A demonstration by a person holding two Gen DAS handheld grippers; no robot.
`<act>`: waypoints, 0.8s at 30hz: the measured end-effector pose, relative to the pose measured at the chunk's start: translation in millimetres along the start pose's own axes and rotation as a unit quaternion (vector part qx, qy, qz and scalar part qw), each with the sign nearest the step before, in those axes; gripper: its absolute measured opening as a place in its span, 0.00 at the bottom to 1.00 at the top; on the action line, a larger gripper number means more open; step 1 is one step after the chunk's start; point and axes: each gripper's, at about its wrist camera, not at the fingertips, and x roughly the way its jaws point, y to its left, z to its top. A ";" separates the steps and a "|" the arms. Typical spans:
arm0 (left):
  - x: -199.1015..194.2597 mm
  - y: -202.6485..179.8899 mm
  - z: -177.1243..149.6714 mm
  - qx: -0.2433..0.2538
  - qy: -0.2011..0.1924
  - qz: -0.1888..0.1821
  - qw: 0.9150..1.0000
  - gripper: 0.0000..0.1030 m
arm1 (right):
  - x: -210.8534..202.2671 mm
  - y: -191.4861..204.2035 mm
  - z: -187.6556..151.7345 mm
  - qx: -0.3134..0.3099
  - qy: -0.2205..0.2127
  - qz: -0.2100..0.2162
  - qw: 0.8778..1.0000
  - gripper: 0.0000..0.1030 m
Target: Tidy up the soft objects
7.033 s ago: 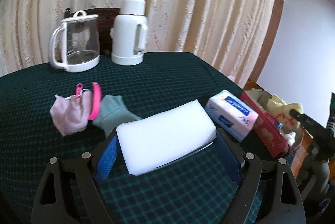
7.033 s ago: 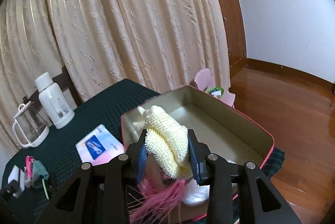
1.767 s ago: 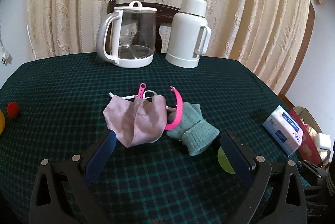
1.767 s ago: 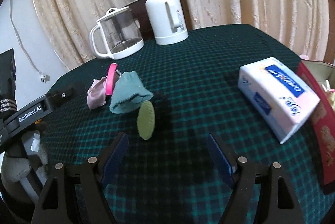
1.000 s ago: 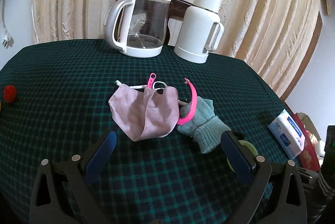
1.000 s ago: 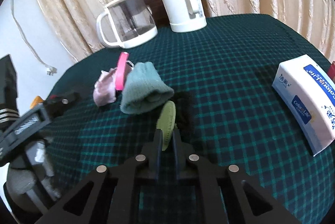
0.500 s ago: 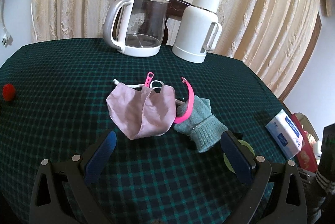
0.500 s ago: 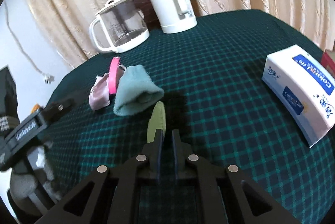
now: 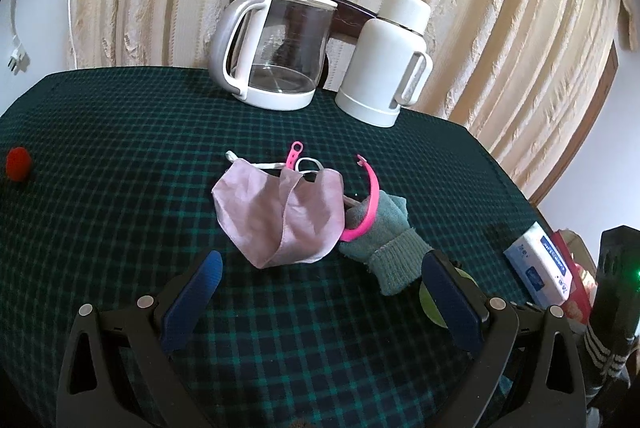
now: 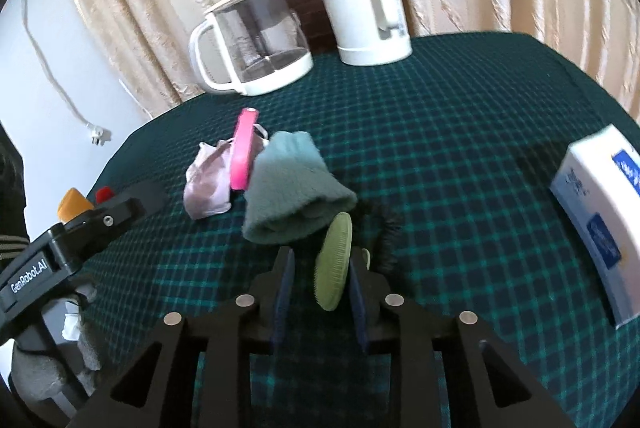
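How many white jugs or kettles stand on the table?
2. The glass kettle stands at the far edge by the curtain; the white thermos jug stands just right of it. No others show.

"GenRobot.AI" stood in white on the left gripper [image 10: 28, 278] body — the tissue pack [image 10: 604, 212] at the worktop's right edge bore blue print, unreadable.

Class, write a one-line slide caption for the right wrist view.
Right tongs opening around a green scrubbing pad, beside a teal knit glove on the checked tablecloth.
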 end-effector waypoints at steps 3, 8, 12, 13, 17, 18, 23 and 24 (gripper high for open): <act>-0.1 1.1 0.3 -0.003 0.000 -0.002 1.000 0.97 | 4.4 6.3 2.9 -0.014 -0.002 -0.012 1.000 0.28; -0.4 3.7 1.2 -0.009 -0.001 -0.002 1.000 0.97 | 11.2 9.4 4.5 -0.036 -0.004 -0.044 0.998 0.28; -0.4 6.2 0.8 -0.014 -0.002 -0.001 1.000 0.97 | 3.0 10.1 0.2 -0.041 -0.011 -0.039 0.998 0.10; -0.2 6.0 0.7 -0.014 -0.002 -0.001 1.000 0.97 | -0.8 8.8 -0.5 -0.036 -0.014 -0.033 0.999 0.09; 0.1 5.6 0.1 -0.011 -0.002 0.000 1.000 0.97 | -17.6 1.5 -4.2 -0.011 -0.026 -0.014 1.000 0.07; 0.9 4.7 -0.6 -0.008 -0.001 0.001 1.000 0.97 | -24.2 -3.0 -5.8 0.000 -0.028 -0.003 1.000 0.07; 5.6 -0.3 -3.7 0.005 0.003 0.006 1.000 0.97 | -45.5 -13.7 -13.3 0.014 -0.041 0.001 0.999 0.07; 6.7 -1.5 -4.3 0.007 0.004 0.007 1.000 0.97 | -47.0 -16.7 -14.2 0.019 -0.040 0.005 0.999 0.07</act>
